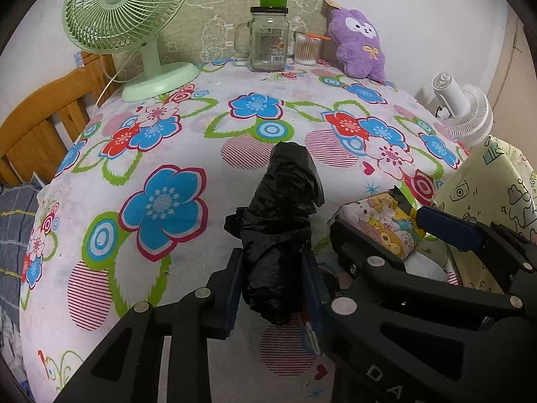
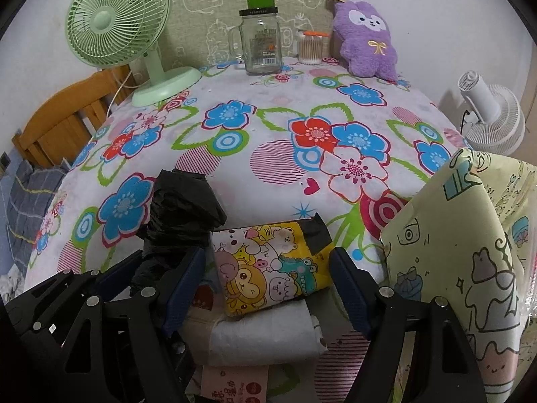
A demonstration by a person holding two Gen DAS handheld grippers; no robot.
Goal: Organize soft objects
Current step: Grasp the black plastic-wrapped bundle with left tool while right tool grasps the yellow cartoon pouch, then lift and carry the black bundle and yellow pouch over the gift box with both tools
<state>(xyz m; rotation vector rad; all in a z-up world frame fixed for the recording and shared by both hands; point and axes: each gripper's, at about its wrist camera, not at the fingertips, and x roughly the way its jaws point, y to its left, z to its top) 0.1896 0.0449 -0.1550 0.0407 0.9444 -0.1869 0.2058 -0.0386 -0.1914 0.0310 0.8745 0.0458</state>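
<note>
Flowered cloth covers the whole surface (image 1: 188, 168) in front of me, with a pale wall and a green patterned board behind it. Along the back stand a green desk fan (image 1: 127, 27), a purple plush toy (image 1: 359, 47), a glass mug jar (image 1: 268, 40) with a green cup on its lid, and a tub of cotton swabs (image 1: 306, 48). A white fan (image 2: 493, 117) sits off the right edge, and a pale green cartoon-print bag (image 2: 470, 252) rises at my near right.

My left hand-held gripper (image 1: 273, 288) is closed around a roll of black plastic bags (image 1: 282, 221), pinching its lower half while the top stands free above the cloth. My right hand-held gripper (image 2: 268, 285) stands wide apart and holds nothing; between its fingers lie a yellow cartoon-print pouch (image 2: 272, 265) and, nearer me, a white roll of soft material (image 2: 261, 336) resting on a pink printed packet (image 2: 235, 386).

I judge the step in hand to be carrying the black roll to wherever the soft things are gathered, probably the cartoon bag. The plastic is slippery and crushable, so I want firm, even pressure and no twisting. The two grippers are just beside each other, so I should lift the left clear before swinging across, then bring the right down squarely over the pouch, fingers either side of its short width.
</note>
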